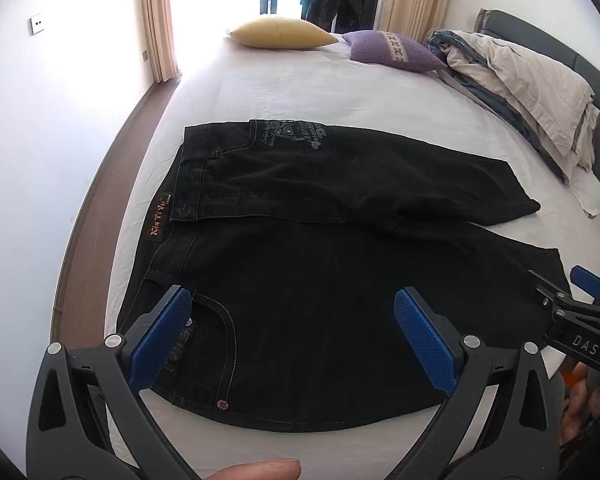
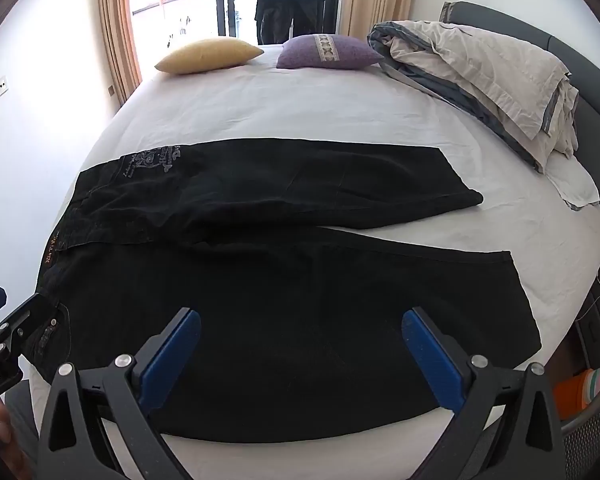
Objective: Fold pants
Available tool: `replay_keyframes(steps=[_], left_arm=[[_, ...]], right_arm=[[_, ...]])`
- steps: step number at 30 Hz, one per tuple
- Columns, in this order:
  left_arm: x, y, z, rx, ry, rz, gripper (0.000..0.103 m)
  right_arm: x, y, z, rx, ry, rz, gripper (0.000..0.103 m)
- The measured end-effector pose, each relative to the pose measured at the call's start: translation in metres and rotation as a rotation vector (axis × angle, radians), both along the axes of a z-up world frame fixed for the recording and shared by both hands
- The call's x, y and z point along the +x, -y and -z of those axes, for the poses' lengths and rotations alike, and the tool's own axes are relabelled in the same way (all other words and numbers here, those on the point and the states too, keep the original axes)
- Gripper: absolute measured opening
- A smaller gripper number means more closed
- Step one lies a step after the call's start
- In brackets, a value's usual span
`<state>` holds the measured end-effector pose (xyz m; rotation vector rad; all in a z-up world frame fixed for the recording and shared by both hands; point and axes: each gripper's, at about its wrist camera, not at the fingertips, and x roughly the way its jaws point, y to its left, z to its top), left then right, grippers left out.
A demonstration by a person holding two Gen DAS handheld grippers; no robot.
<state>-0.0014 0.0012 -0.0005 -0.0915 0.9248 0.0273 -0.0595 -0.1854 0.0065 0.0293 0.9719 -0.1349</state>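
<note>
Black jeans (image 1: 320,272) lie flat on the white bed sheet (image 1: 300,88), waistband to the left and both legs running right in a shallow V. The far leg (image 1: 380,176) carries a grey printed pocket. My left gripper (image 1: 294,296) is open above the near hip, its left pad over the front pocket (image 1: 212,340). In the right wrist view the jeans (image 2: 260,280) fill the foreground. My right gripper (image 2: 300,316) stands open over the near leg, toward the hem. Nothing is between either pair of pads. Each gripper also shows at the other view's edge: the right gripper (image 1: 568,284) and the left gripper (image 2: 12,304).
A yellow pillow (image 2: 210,54) and a purple pillow (image 2: 328,52) lie at the far end of the bed. A bunched duvet (image 2: 480,68) rests against the dark headboard (image 2: 580,60) on the right. Dark clothes (image 2: 288,8) hang by the window. The floor runs along the left edge.
</note>
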Motion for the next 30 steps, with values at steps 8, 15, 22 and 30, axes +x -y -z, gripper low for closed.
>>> replay_keyframes(steps=[8, 15, 22, 30], left_arm=[[0.0003, 0.0011, 0.0008, 0.001, 0.001, 0.0, 0.103], [0.0002, 0.0012, 0.0011, 0.001, 0.001, 0.0, 0.103], [-0.0037, 0.0004, 0.0022, 0.001, 0.001, 0.0, 0.103], [-0.0034, 0.0014, 0.0011, 0.002, 0.001, 0.0, 0.103]], right_arm=[[-0.0018, -0.0017, 0.0026, 0.002, -0.009, -0.003, 0.103], [-0.0015, -0.0006, 0.0023, 0.003, -0.01, -0.003, 0.103], [-0.0022, -0.0009, 0.0041, 0.003, -0.012, -0.005, 0.103], [-0.002, -0.001, 0.0041, 0.003, -0.013, -0.005, 0.103]])
